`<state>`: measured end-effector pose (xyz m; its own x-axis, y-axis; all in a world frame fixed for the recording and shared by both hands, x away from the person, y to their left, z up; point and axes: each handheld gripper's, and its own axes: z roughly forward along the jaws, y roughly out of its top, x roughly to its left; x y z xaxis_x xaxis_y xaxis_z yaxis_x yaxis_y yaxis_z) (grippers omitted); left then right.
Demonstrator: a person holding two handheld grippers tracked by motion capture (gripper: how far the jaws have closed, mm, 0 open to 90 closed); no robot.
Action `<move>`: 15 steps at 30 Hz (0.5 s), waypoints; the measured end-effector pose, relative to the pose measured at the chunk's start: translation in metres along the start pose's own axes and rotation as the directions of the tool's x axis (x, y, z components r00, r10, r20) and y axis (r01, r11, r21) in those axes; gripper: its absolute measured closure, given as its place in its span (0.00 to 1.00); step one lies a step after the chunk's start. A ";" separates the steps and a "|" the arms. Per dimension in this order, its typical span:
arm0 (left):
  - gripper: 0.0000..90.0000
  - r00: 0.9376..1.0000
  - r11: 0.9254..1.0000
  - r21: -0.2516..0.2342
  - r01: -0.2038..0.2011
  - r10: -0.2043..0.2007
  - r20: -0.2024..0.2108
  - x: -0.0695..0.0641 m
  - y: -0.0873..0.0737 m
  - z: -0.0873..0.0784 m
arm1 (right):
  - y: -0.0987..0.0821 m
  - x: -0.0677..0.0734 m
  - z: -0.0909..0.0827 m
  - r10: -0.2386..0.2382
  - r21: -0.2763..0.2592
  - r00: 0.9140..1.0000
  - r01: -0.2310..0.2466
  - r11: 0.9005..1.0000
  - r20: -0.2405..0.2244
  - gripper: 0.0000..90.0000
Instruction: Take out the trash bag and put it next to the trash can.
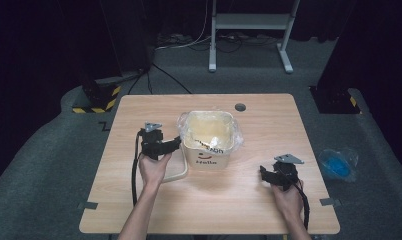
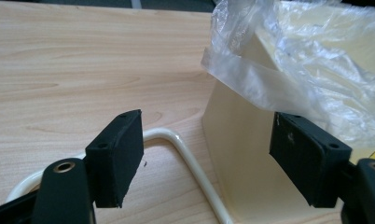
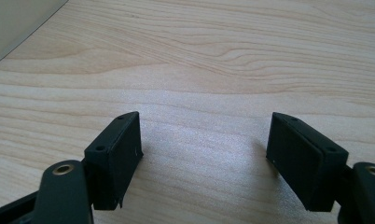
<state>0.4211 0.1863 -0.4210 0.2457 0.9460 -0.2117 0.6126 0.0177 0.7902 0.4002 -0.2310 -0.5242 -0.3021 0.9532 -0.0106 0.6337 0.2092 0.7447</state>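
A cream bin (image 1: 207,158) with "Hello" printed on its front stands in the middle of the wooden table (image 1: 269,130). A clear plastic liner (image 1: 238,134) is draped over its rim. The bin's cream loop handle (image 1: 182,169) lies flat on the table at its left. My left gripper (image 1: 176,144) is just left of the bin, pointing at it. In the left gripper view that gripper (image 2: 206,158) is open, with a corner of the bin wall (image 2: 241,140) and the handle (image 2: 185,154) between the jaws and the liner (image 2: 316,60) above. My right gripper (image 1: 264,172) rests open near the front right, over bare wood (image 3: 204,158).
A round grommet hole (image 1: 240,107) is in the table behind the bin. On the floor to the right lies a clear bag with something blue (image 1: 339,164). A white stand frame (image 1: 249,30) is beyond the table. The bin's edge (image 3: 13,23) appears in the right gripper view.
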 end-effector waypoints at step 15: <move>0.29 0.999 0.999 -0.036 -0.030 0.030 0.013 -0.014 0.014 -0.008 | 0.000 0.000 0.000 0.000 0.000 1.000 0.000 1.000 0.000 0.29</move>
<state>0.4203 0.1760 -0.4020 0.2736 0.9418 -0.1952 0.5773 0.0015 0.8165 0.4002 -0.2310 -0.5242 -0.3022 0.9532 -0.0104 0.6337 0.2091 0.7448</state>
